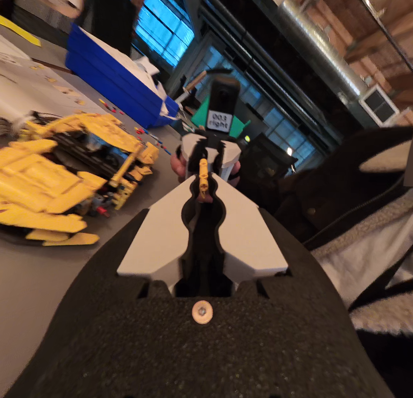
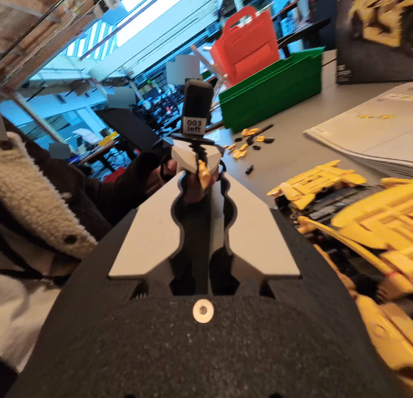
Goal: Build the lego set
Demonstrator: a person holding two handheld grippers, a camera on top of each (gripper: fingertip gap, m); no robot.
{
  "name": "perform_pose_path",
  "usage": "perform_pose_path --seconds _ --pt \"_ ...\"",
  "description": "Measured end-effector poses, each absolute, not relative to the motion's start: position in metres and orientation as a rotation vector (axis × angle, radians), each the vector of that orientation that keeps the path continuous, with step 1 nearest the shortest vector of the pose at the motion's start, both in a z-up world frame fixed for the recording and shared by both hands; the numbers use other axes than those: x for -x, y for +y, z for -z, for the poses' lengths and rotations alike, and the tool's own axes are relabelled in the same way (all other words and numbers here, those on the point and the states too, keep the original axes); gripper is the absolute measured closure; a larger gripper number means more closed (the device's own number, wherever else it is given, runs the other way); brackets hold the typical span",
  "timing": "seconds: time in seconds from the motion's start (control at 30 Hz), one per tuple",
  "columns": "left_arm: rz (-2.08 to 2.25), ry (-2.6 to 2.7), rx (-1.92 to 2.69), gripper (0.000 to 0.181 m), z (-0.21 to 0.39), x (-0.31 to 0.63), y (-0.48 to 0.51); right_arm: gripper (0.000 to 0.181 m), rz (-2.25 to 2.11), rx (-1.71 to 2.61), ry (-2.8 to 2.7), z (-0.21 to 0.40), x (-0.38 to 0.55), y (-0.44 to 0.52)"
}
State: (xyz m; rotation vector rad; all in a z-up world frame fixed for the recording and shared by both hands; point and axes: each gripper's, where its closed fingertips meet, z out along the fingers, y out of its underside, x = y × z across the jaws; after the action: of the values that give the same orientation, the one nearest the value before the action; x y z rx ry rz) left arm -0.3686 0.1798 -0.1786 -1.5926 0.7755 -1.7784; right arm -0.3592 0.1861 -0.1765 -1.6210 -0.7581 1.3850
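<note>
A small yellow lego piece (image 1: 203,177), a slim beam with holes along it, is held in the air between the 2 claws, which face each other tip to tip above the edge of the grey worktop (image 1: 44,286). The left claw (image 1: 203,181) is closed on 1 end of it. The right claw (image 2: 202,181) meets the piece (image 2: 204,175) at its tips, nearly closed; whether it truly grips cannot be told. Beside them on the worktop lies the large yellow and black lego model (image 1: 67,168), blurred. Loose yellow and black lego parts (image 2: 248,141) lie scattered farther off, near an open instruction booklet (image 2: 368,132). A green bin (image 2: 274,92) stands on the worktop with an orange paper bag (image 2: 248,45) upright in or just behind it. A blue bin (image 1: 116,81) stands beyond the model, with white sheets in it.
</note>
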Motion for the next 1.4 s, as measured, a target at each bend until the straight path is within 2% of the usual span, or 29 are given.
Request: perform_pose_path --seconds 0.23,0.43,0.67,0.77,0.97,1.13,1.27,1.4 --pt "1.779 0.21 1.752 0.175 0.191 0.42 0.274 0.164 -1.328 1.615 -0.597 0.171 0.322 0.208" --pt "1.613 0.101 1.828 0.175 0.187 0.44 0.334 0.167 -1.232 1.693 -0.54 0.156 0.306 0.23" --pt "1.302 0.222 1.945 0.175 0.218 0.472 0.417 0.163 -0.714 1.786 -0.527 0.151 0.271 0.303" --pt "1.236 0.24 1.98 0.175 0.241 0.486 0.421 0.164 -0.591 1.725 -0.43 0.162 0.254 0.32" --pt "1.39 0.239 1.859 0.175 0.214 0.482 0.412 0.172 -0.536 1.69 -0.404 0.168 0.232 0.322" --pt "1.497 0.181 1.833 0.175 0.211 0.481 0.408 0.172 -0.609 1.682 -0.384 0.168 0.237 0.32" --pt "1.323 0.38 1.791 0.175 0.206 0.472 0.402 0.173 -0.633 1.687 -0.399 0.171 0.242 0.318" --pt "0.908 0.784 1.627 0.175 0.197 0.453 0.383 0.172 -0.656 1.672 -0.411 0.165 0.245 0.313"
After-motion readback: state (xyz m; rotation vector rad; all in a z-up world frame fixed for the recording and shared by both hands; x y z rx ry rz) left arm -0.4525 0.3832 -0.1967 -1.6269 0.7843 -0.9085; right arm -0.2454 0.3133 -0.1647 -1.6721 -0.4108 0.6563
